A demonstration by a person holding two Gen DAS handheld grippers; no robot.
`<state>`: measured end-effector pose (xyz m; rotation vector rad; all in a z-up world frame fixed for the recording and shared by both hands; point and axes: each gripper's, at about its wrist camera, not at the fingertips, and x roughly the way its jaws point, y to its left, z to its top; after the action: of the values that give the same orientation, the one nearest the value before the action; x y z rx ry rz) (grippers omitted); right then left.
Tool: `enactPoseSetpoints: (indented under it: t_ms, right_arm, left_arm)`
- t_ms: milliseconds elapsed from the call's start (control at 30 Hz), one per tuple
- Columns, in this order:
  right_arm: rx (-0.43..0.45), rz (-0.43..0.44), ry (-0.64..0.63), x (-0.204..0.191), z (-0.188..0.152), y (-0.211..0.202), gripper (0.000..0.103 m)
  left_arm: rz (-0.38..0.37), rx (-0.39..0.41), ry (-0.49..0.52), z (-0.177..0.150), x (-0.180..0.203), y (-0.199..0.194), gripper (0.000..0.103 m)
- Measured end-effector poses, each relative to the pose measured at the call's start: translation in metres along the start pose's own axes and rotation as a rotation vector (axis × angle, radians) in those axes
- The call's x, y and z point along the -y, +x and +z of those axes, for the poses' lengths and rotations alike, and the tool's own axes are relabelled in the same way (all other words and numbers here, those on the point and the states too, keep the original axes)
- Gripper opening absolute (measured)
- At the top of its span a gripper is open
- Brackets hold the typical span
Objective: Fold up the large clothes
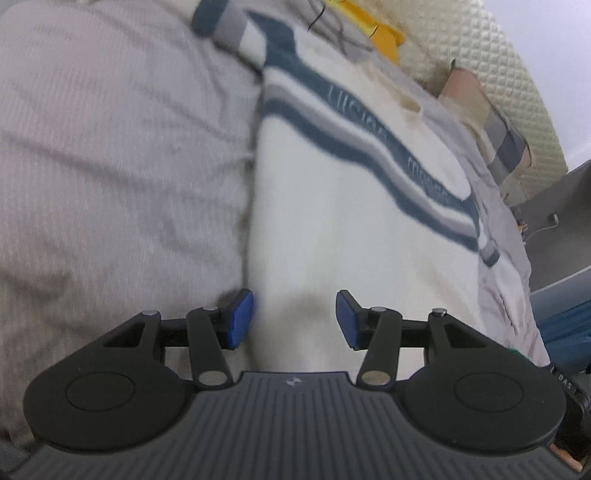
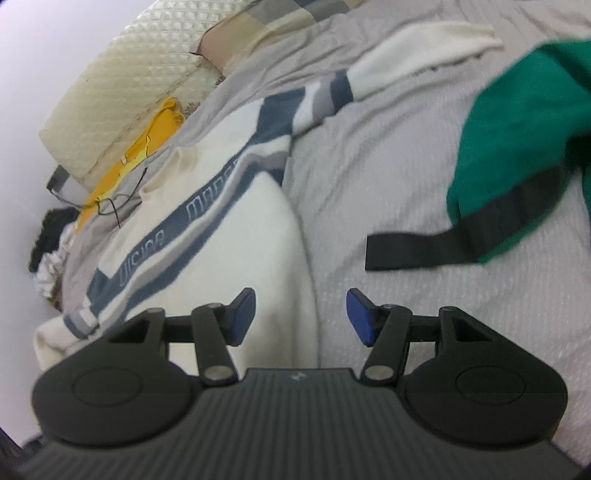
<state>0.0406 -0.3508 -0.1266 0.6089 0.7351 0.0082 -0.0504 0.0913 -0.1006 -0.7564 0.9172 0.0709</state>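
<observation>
A cream sweater [image 1: 332,229] with dark blue and grey stripes and pale lettering along one band lay spread on a bed covered by a grey bedsheet [image 1: 110,166]. In the left wrist view the left hand-held gripper [image 1: 294,319] hung over the near part of the sweater, just inside its left edge, with both blue pads [image 1: 242,317] apart and nothing between them but bare cream cloth below; it was released, gripping nothing. The striped band ran from the far left across to the right, ending at a folded sleeve cuff [image 1: 489,254] near the right edge of the bed. In the right wrist view the right hand-held gripper [image 2: 301,317] stood over the sweater's right edge, its left pad above the cream cloth and its right pad [image 2: 360,317] above the grey sheet (the picture was blurred, so whether either pad touched the cloth could not be told), and it too was released, with nothing clamped. One sleeve [image 2: 406,55] stretched away to the far right across the sheet. To the right of it lay a green garment [image 2: 517,147] with a black strap [image 2: 424,247] trailing leftward onto the sheet, well apart from the sweater's body. On the far side, a yellow cloth [image 2: 147,147] and a thin black cord [image 2: 110,199] lay beside a quilted cream headboard [image 2: 129,85], with a checked pillow [image 2: 258,29] next to it.
</observation>
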Motion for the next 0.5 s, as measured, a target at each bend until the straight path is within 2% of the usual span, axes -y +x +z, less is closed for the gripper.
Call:
enactPoseSetpoints:
  t_ms: [100,167,233,267,300,433,500]
  right_arm:
    - [0.011,0.003,0.035,0.007,0.000,0.002,0.058]
    - [0.012,-0.007,0.040,0.010,0.000,0.005,0.058]
    - [-0.012,0.006,0.060,0.013,0.000,0.010,0.058]
    - [-0.024,0.018,0.071,0.015,0.000,0.012,0.058]
    - [-0.034,0.031,0.082,0.016,-0.001,0.013,0.058]
    - [-0.036,0.049,0.107,0.020,0.000,0.012,0.058]
    - [-0.042,0.064,0.127,0.023,0.000,0.012,0.058]
  left_arm:
    - [-0.039,-0.104,-0.080,-0.010,-0.009,0.007,0.054]
    - [-0.046,-0.111,-0.061,-0.012,-0.006,0.007,0.054]
    - [-0.041,-0.117,-0.036,-0.010,0.000,0.008,0.038]
    - [-0.034,-0.117,-0.026,-0.010,0.002,0.008,0.024]
    - [-0.041,-0.110,-0.026,-0.009,0.004,0.007,0.018]
    - [-0.100,-0.029,-0.052,0.009,0.003,-0.014,0.014]
    - [-0.117,0.044,-0.062,0.022,0.002,-0.029,0.012]
